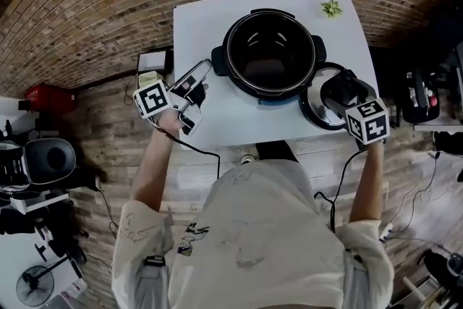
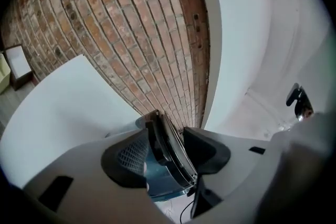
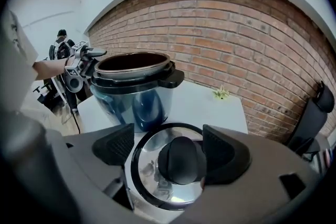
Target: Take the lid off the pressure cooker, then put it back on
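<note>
The open pressure cooker (image 1: 269,54) stands in the middle of the white table (image 1: 195,25), its dark pot empty. Its steel lid (image 1: 312,106) with a black knob (image 1: 340,89) lies flat on the table to the cooker's right. My right gripper (image 1: 338,92) hovers over the lid. In the right gripper view the knob (image 3: 181,160) sits between its open jaws (image 3: 168,147), closer to the right pad, with the cooker (image 3: 134,86) behind. My left gripper (image 1: 205,70) is at the cooker's left side handle. In the left gripper view the jaws (image 2: 165,152) are closed on the cooker's handle and rim (image 2: 163,165).
A small green plant (image 1: 331,8) sits at the table's far right corner, also visible in the right gripper view (image 3: 221,93). A small box (image 1: 152,65) lies on the brick floor left of the table. The lid rests close to the table's front right edge.
</note>
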A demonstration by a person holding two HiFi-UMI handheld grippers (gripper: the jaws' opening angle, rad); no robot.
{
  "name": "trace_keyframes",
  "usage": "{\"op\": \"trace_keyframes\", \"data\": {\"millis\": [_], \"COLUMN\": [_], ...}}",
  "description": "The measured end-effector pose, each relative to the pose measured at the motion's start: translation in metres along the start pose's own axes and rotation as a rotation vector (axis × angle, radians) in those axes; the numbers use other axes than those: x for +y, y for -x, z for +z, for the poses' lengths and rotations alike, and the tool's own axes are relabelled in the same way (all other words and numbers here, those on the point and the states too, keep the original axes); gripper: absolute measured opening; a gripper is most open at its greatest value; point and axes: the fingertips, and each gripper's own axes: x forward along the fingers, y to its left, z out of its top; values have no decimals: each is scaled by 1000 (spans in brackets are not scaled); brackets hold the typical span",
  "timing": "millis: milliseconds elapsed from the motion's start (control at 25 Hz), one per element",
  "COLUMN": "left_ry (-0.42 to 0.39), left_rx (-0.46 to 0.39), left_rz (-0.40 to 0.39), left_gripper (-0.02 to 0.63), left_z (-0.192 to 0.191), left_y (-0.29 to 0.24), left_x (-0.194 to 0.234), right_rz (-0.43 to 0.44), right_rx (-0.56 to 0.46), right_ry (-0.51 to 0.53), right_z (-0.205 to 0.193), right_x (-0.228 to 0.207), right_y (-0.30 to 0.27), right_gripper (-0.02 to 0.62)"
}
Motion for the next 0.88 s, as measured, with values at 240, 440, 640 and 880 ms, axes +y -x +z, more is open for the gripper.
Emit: {"op": "trace_keyframes", "data": {"millis": [240, 440, 640, 880], "left_ry": [121, 156, 207, 270], "left_rx": [27, 80, 152, 125], "left_rz": [-27, -53, -59, -78], "left_gripper": [224, 224, 215, 198], "left_z": [1, -6, -18, -18], "left_y": [-16, -26, -34, -37], "left_x": [12, 13, 22, 29], "right_rz": [99, 93, 108, 117], "right_rx": [135, 287, 363, 389], "right_ry": [-115, -53, -27, -12], "right_z": [-36, -69, -83, -79], "right_x": [-13, -21, -21, -18], "right_y": [-34, -59, -75, -77], "right_gripper": [417, 417, 405, 394]}}
